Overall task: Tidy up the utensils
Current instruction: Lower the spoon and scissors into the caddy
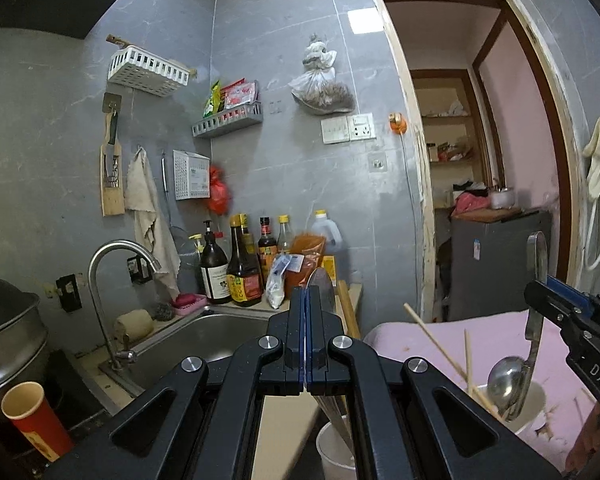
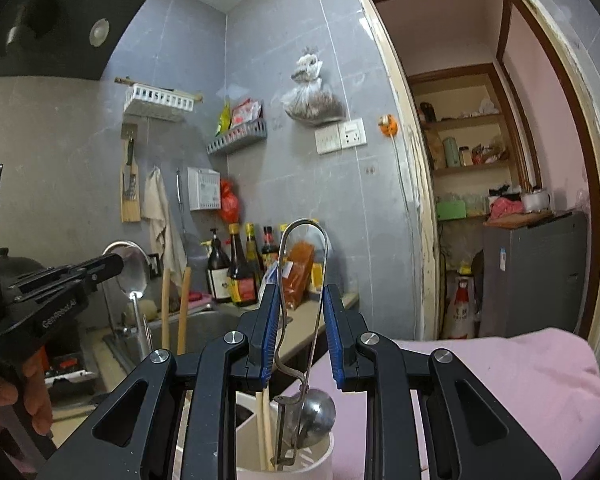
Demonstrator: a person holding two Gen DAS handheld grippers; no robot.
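Left gripper (image 1: pixel 305 300) is clamped on a big spoon (image 1: pixel 321 285), prob a spatula. Right gripper (image 2: pixel 302 300) pinches a wire peeler (image 2: pixel 296 300) above the white cup (image 2: pixel 300 466) w/ ladle (image 2: pixel 316 416) + chopsticks (image 2: pixel 265 420).

Wire-handled peeler (image 2: pixel 300 320), ladle (image 2: pixel 318 416), chopsticks (image 2: pixel 265 420) upright in white cup (image 2: pixel 284 474).

Dim, sharp, fisheye-curved edges
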